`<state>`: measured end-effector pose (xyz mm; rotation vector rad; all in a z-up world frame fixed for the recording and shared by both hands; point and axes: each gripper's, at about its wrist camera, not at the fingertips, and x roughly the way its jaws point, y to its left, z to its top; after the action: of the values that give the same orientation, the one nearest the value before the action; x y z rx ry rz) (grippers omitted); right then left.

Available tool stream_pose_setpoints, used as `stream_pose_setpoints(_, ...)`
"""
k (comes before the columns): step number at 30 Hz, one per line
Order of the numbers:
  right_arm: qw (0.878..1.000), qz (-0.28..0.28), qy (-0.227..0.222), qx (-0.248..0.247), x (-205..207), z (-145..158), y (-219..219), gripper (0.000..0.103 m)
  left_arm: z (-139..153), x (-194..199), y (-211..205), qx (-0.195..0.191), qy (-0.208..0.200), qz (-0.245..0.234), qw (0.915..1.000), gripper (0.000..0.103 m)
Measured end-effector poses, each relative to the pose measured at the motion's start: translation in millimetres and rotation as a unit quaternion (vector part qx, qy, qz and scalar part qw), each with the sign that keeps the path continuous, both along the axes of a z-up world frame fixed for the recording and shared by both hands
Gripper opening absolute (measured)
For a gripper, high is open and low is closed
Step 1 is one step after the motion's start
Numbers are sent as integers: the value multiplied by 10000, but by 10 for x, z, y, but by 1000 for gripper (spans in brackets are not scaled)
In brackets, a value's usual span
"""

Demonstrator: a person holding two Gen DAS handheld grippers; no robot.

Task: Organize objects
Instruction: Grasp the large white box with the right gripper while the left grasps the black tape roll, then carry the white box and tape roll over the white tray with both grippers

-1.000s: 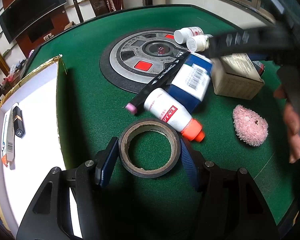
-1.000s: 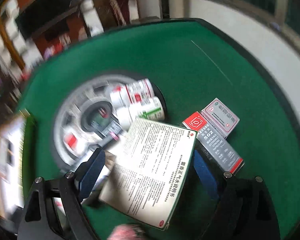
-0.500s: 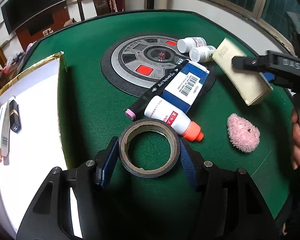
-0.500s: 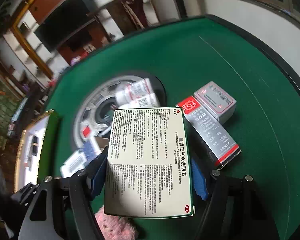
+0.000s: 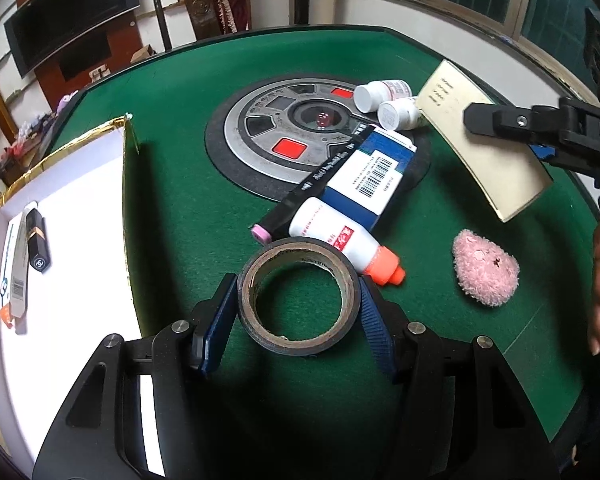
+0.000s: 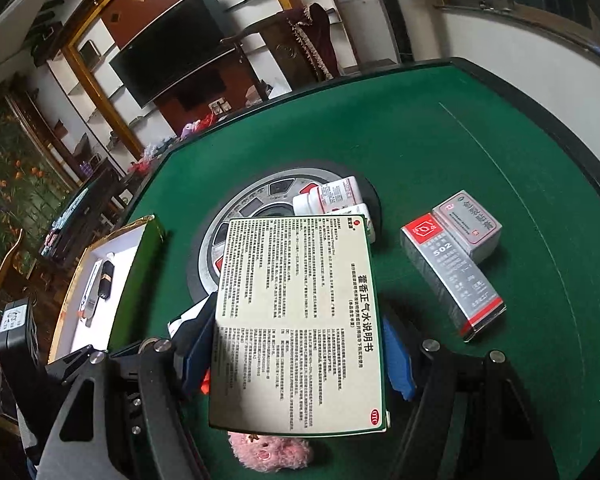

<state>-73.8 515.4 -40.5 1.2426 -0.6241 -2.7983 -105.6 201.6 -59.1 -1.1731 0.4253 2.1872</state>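
From the left wrist view, the left tongs (image 5: pixel 298 312) bracketed the roll of tape (image 5: pixel 298 294), 1 blue pad against each side of the ring; they appeared closed on it, and whether the roll was lifted or resting on the green bench (image 5: pixel 188 200) could not be told. Just beyond it lay a white bottle (image 5: pixel 340 240) with an orange cap, a black marker (image 5: pixel 304 192) and a blue-and-white box (image 5: pixel 374 178), crowded together, with 2 small white pill bottles (image 5: pixel 392 102) farther off by the round centre plate (image 5: pixel 280 136). The white tray (image 5: pixel 72 216), already holding a lipstick (image 5: pixel 38 246) and a slim packet (image 5: pixel 14 272), sat directly left of these tongs, its near wall just beside the left pad. The right tongs (image 5: pixel 540 136) hung at the right, carrying a flat cream medicine box (image 5: pixel 488 144), above a pink fluffy ball (image 5: pixel 486 268).

From the right wrist view, the right tongs (image 6: pixel 300 352) were clamped on the medicine box (image 6: pixel 300 320), its printed face up and its long axis running straight away from the camera along the fingers. The tray (image 6: pixel 96 264) lay well to the left and ahead, across the plate. 2 cartons, a red-and-grey glue box (image 6: pixel 452 280) and a pink-edged box (image 6: pixel 468 222), touched each other on the bench to the right.

Judging by this, the left hand was far nearer the tray, needing only a short sideways carry; the right had to cross leftward over the clutter.
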Motion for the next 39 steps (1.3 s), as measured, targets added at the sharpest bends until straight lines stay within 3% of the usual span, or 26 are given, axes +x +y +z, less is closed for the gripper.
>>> stream_pose_setpoints(16,9999,-29,-13,135,-14,-39,-54,72,178,76,-79,285,80,-64,9995,59)
stream_pose_setpoints(25,9998,27,12,193,-3,-45,-106,72,392,18,-270,854,-9,37,9963,59)
stream_pose_setpoints(32,9995,109,95,295,12,-4,-204,72,589,-194,-608,1270,35,486,9907,59)
stream_pose_setpoints(39,9988,330,274,246,-18,129,-382,72,606,-545,-1075,1365,6,1252,9827,59)
